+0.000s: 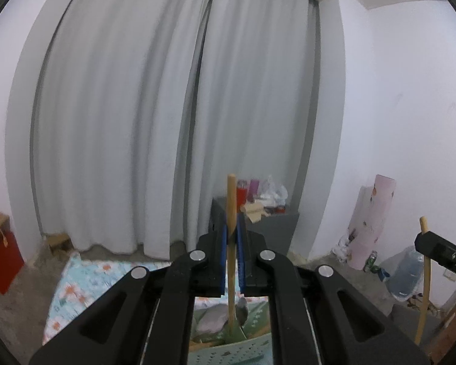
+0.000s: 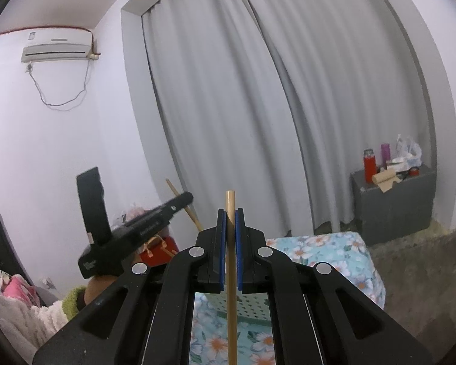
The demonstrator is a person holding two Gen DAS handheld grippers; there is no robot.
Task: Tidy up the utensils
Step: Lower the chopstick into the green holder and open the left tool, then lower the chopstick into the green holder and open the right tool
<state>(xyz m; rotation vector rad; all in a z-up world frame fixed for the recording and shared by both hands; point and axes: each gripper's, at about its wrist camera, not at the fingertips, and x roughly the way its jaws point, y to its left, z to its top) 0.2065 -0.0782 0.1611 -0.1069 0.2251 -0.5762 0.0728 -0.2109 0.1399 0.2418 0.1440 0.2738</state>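
Observation:
My left gripper (image 1: 231, 228) is shut on a wooden-handled utensil (image 1: 231, 200), held upright; its grey head (image 1: 242, 311) hangs below over a pale green perforated tray (image 1: 228, 352). My right gripper (image 2: 230, 216) is shut on a light wooden stick-like utensil (image 2: 230, 243), upright, above the same green tray (image 2: 246, 307). Each gripper shows in the other's view: the right one (image 1: 440, 251) with its stick (image 1: 425, 289) at the far right, the left one (image 2: 155, 225) with its handle (image 2: 182, 203) at the left.
A table with a floral cloth (image 2: 334, 252) lies below. Grey curtains (image 1: 167, 106) fill the back. A dark cabinet (image 2: 392, 200) holds bottles and bags. A red bag (image 1: 0, 258), a rolled pink mat (image 1: 371, 222) and clothes (image 2: 18, 298) lie around.

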